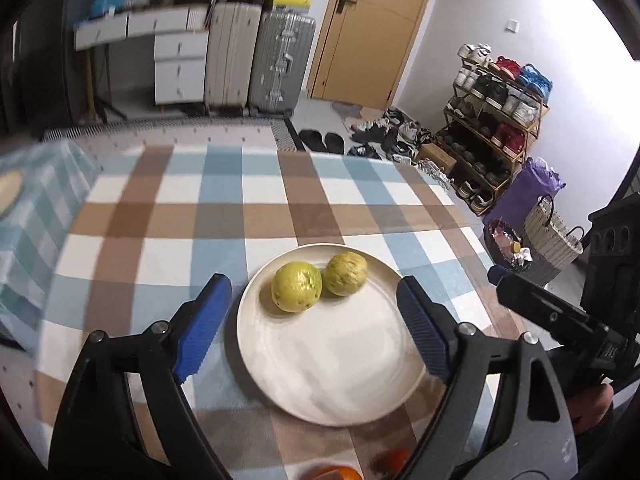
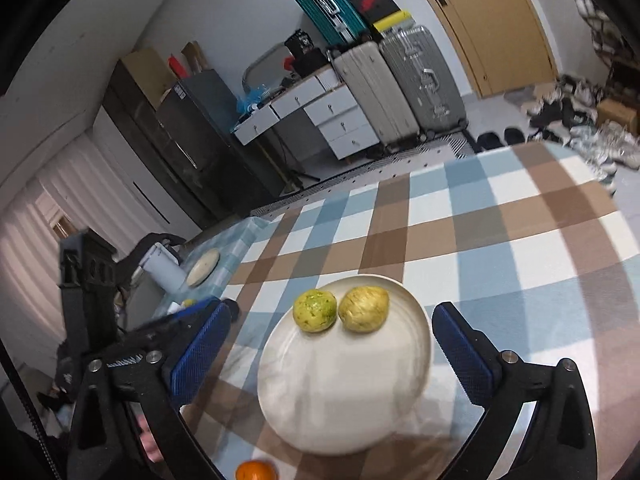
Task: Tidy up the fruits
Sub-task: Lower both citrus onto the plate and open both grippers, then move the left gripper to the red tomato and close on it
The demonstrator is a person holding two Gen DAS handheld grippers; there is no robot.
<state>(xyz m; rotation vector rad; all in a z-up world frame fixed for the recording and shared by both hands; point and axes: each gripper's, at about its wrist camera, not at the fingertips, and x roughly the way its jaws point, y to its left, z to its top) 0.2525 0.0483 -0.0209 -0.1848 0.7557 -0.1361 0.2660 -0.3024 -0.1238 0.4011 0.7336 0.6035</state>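
A white plate point(image 1: 340, 368) lies on the checked tablecloth and also shows in the right wrist view point(image 2: 344, 392). Two yellow-green guavas sit side by side at its far side: one point(image 1: 297, 286) on the left, one point(image 1: 345, 273) on the right; they also show in the right wrist view point(image 2: 315, 311) point(image 2: 363, 309). My left gripper point(image 1: 316, 304) is open and empty, its jaws either side of the plate. My right gripper point(image 2: 332, 328) is open and empty above the plate. An orange fruit point(image 2: 256, 471) shows at the near edge, partly cut off, and in the left wrist view point(image 1: 332, 473).
The checked tablecloth point(image 1: 224, 208) covers the table. A round wooden coaster point(image 2: 203, 267) lies at the table's far left. The other gripper point(image 1: 568, 320) is at the right of the left wrist view. Suitcases point(image 1: 256, 56), a shoe rack point(image 1: 496, 120) and bags stand beyond the table.
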